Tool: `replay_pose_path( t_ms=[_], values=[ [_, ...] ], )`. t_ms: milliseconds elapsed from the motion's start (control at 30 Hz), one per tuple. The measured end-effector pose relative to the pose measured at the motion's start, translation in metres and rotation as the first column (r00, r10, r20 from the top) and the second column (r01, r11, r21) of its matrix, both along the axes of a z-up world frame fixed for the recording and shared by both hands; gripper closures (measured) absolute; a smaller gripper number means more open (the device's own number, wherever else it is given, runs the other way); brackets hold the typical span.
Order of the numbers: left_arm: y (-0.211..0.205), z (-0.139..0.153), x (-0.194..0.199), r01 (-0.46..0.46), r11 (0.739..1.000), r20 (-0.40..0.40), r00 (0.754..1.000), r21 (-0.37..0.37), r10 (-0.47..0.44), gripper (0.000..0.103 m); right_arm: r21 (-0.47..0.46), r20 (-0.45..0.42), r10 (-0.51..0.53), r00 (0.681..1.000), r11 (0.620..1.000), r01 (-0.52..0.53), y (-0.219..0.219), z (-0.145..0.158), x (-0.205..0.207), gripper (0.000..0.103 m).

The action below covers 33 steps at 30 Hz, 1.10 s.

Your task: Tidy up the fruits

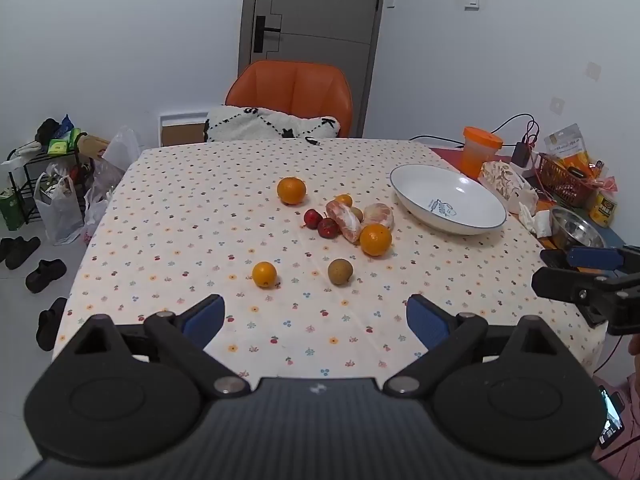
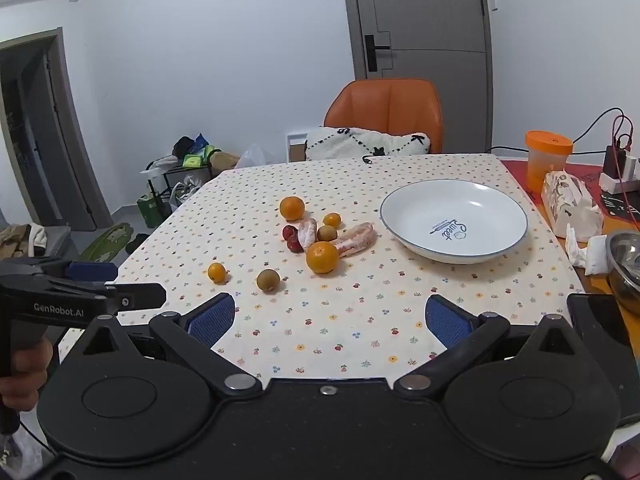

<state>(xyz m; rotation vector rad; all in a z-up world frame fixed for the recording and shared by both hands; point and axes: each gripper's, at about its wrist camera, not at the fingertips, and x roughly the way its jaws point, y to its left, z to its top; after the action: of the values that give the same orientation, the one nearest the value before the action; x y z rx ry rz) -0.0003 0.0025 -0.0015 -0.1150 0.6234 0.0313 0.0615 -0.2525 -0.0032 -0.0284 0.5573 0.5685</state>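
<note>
Both grippers are hovering over the near edge of the table (image 1: 168, 184), which is wearing a flower-print cloth: the left gripper (image 1: 315, 320) and the right gripper (image 2: 330, 320) are each holding their blue-padded fingers spread wide with nothing between them. Ahead, the fruit is lying loose mid-table. A small orange (image 1: 264, 274) and a brown round fruit (image 1: 340, 271) are sitting nearest, apart from a cluster where a large orange (image 1: 375, 239) is touching peeled citrus segments (image 1: 344, 222), with two red fruits (image 1: 320, 223) just beside. Another orange (image 1: 291, 190) is resting farther back. A white bowl (image 2: 454, 220) is standing empty to the right.
</note>
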Motion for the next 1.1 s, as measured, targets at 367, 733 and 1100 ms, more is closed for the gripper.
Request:
replay_pose_path(
  t_ms=[367, 733, 1100],
  values=[
    [0.0018, 0.0018, 0.0002, -0.005, 1.0, 0.003, 1.0, 0.002, 0.005, 0.007, -0.001, 0.008, -0.014, 1.0, 1.0, 0.014, 0.0005, -0.0032, -0.0003, 0.0],
    [0.005, 0.0018, -0.0006, -0.014, 1.0, 0.013, 1.0, -0.001, 0.014, 0.007, -0.003, -0.004, -0.009, 1.0, 1.0, 0.009, 0.0012, -0.0043, 0.0017, 0.0],
    [0.0044, 0.0024, -0.0003, -0.012, 1.0, 0.01, 1.0, 0.002, 0.012, 0.007, 0.004, -0.01, -0.006, 1.0, 1.0, 0.006, 0.0012, -0.0057, 0.0013, 0.0]
  ],
)
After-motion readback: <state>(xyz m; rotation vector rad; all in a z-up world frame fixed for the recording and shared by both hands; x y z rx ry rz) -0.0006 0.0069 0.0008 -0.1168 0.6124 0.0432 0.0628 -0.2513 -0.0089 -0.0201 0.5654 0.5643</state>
